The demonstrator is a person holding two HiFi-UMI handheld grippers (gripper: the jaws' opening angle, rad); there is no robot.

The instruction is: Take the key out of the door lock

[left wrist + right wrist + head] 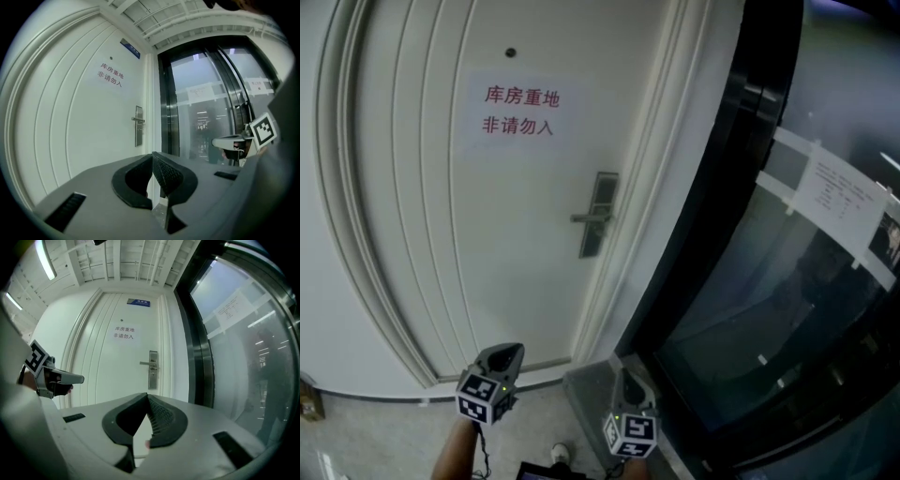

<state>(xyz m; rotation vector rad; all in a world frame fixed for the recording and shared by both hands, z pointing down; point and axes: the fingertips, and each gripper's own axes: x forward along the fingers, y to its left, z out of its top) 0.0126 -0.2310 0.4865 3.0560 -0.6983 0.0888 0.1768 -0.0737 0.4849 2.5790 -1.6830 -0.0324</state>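
Note:
The white door (487, 234) carries a steel lock plate (600, 214) with a lever handle (589, 217) at its right edge; the same plate shows as lock plate (138, 125) and lock plate (153, 369). No key can be made out at this distance. My left gripper (502, 354) hangs low, well short of the door, its jaws shut on nothing (152, 158). My right gripper (628, 382) is beside it to the right, equally far from the lock, jaws also shut and empty (147, 397).
A sign with red characters (520, 110) is stuck on the door above the lock. To the right stands a black-framed glass wall (787, 281) with taped paper notices (839, 192). A grey threshold (591, 384) lies below the frame.

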